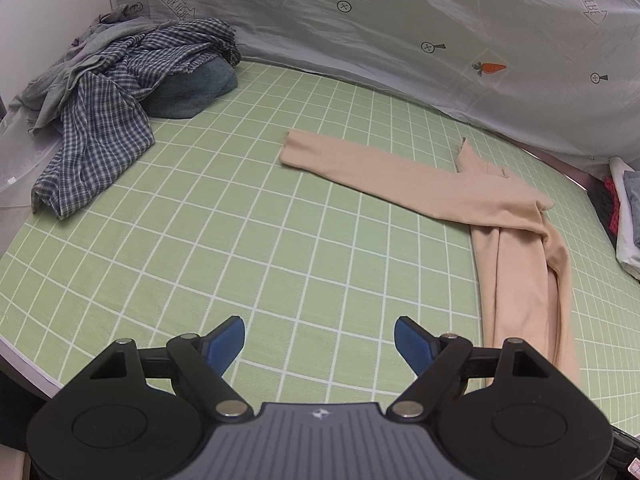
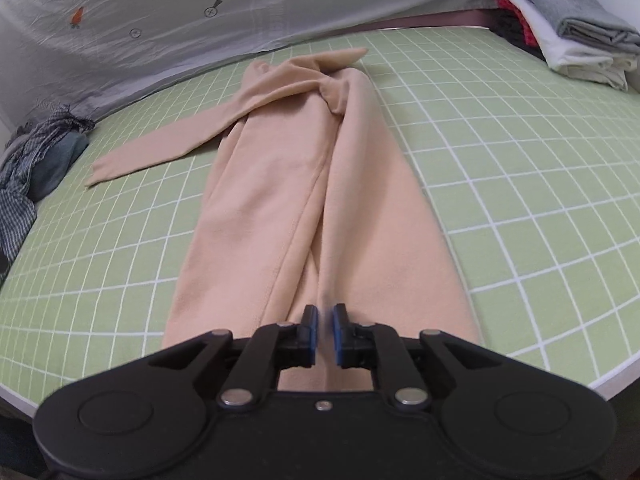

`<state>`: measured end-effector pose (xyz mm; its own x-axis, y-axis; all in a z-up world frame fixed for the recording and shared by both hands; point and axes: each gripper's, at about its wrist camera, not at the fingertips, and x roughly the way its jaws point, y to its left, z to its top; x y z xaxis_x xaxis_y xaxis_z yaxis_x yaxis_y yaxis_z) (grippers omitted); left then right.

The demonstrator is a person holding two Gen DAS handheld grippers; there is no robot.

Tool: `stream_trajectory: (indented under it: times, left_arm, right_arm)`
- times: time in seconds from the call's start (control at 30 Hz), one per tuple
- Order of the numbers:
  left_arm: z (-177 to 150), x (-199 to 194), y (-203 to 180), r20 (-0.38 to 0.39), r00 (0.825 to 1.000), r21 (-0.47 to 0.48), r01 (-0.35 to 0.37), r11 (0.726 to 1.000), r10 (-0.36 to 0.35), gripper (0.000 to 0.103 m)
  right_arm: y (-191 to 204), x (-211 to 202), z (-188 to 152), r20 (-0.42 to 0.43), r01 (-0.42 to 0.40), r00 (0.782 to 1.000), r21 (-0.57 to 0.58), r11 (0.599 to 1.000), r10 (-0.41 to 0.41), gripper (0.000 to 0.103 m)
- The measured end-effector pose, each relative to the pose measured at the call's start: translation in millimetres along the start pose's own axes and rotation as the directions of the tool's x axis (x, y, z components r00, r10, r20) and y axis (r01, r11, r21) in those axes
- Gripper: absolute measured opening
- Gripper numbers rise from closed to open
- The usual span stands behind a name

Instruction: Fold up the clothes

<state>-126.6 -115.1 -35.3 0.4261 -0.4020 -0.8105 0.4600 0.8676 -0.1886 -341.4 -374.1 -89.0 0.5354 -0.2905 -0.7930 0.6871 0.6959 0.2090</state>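
A beige long-sleeved garment (image 2: 288,184) lies lengthwise on the green checked bed sheet (image 2: 520,160), one sleeve stretched out to the left. My right gripper (image 2: 325,320) sits at its near hem with the jaws almost together, and a raised ridge of the beige cloth runs up into the narrow gap between the blue pads. In the left wrist view the same garment (image 1: 516,240) lies to the right, its sleeve (image 1: 360,160) reaching toward the middle. My left gripper (image 1: 319,340) stands wide open over bare sheet, left of the garment, with nothing between its fingers.
A heap of unfolded clothes (image 1: 108,92), checked and grey, lies at the far left corner. A stack of folded clothes (image 2: 576,32) sits at the far right. A grey printed mesh curtain (image 1: 400,20) walls off the back. The bed's near edge (image 2: 580,392) runs close below the grippers.
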Motion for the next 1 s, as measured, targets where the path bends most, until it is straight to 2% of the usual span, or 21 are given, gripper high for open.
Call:
stream_trajectory:
  times: [0.1, 0.23, 0.3, 0.5, 0.57, 0.7, 0.87, 1.0]
  left_arm:
    - [2, 3, 5, -0.005, 1.0, -0.021, 0.002, 1.0, -0.002, 0.083]
    - [5, 7, 5, -0.008, 1.0, -0.028, 0.011, 1.0, -0.011, 0.083]
    - [6, 9, 4, -0.011, 1.0, -0.031, 0.013, 0.999, -0.013, 0.083]
    - [15, 17, -1, -0.008, 1.0, -0.065, 0.005, 0.998, -0.006, 0.083]
    - [19, 19, -4, -0.003, 1.0, -0.082, 0.0, 0.997, 0.0, 0.083]
    - [30, 26, -11, 0.005, 1.0, -0.14, -0.021, 0.99, 0.022, 0.083]
    - [53, 40, -21, 0.015, 0.998, -0.227, -0.06, 0.972, 0.065, 0.083]
    - [75, 54, -28, 0.024, 0.994, -0.267, -0.098, 0.959, 0.108, 0.084]
  right_arm:
    - [2, -4, 1, 0.016, -0.006, 1.0, 0.023, 1.0, 0.006, 0.024]
    - [2, -15, 7, 0.066, -0.009, 0.998, 0.038, 0.999, 0.006, 0.029]
    - [0, -14, 11, 0.069, -0.005, 0.998, 0.054, 0.999, 0.001, 0.039]
    - [-6, 7, 16, -0.012, -0.005, 1.0, 0.057, 0.998, 0.006, 0.041]
    - [-7, 7, 22, -0.003, -0.012, 1.0, 0.044, 0.999, 0.012, 0.041]
    - [-18, 4, 45, 0.035, -0.013, 0.999, 0.033, 0.999, 0.012, 0.05]
    - [-41, 6, 87, 0.055, -0.01, 0.998, 0.015, 1.0, 0.009, 0.054]
    - [-63, 14, 126, 0.074, -0.001, 0.997, 0.022, 1.0, -0.001, 0.066]
